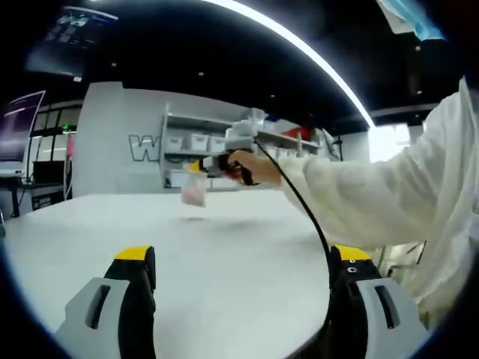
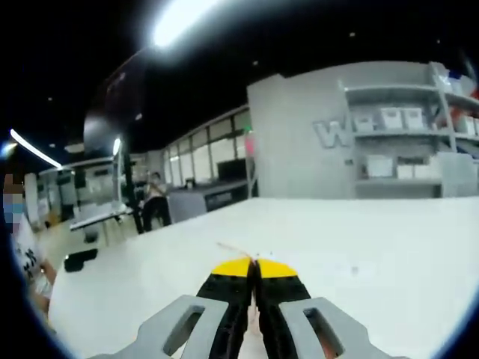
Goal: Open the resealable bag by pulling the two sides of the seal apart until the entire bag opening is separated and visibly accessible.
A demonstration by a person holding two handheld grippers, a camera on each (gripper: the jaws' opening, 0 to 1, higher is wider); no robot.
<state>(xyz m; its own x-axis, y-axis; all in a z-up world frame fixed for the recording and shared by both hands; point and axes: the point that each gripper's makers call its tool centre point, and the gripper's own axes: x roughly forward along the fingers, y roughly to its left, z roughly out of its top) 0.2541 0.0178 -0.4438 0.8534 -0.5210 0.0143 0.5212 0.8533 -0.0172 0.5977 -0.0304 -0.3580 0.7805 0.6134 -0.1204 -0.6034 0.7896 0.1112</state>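
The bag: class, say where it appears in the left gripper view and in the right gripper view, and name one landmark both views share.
Left gripper view: bag hangs above the table, centre, from the right tongs.
Right gripper view: a thin edge of it pokes from the shut tongs, bottom centre.
Shared landmark: wall shelves.

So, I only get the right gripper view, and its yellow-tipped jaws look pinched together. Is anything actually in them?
Observer: Yes. In the left gripper view, a small bag hangs from the right gripper, seemingly just above the white table.
Operator: And where is the other gripper?
Observer: The left gripper sits low over the table, jaws wide apart, well short of the bag.
Operator: Who is holding mine?
Observer: A hand reaching out of a white sleeve.
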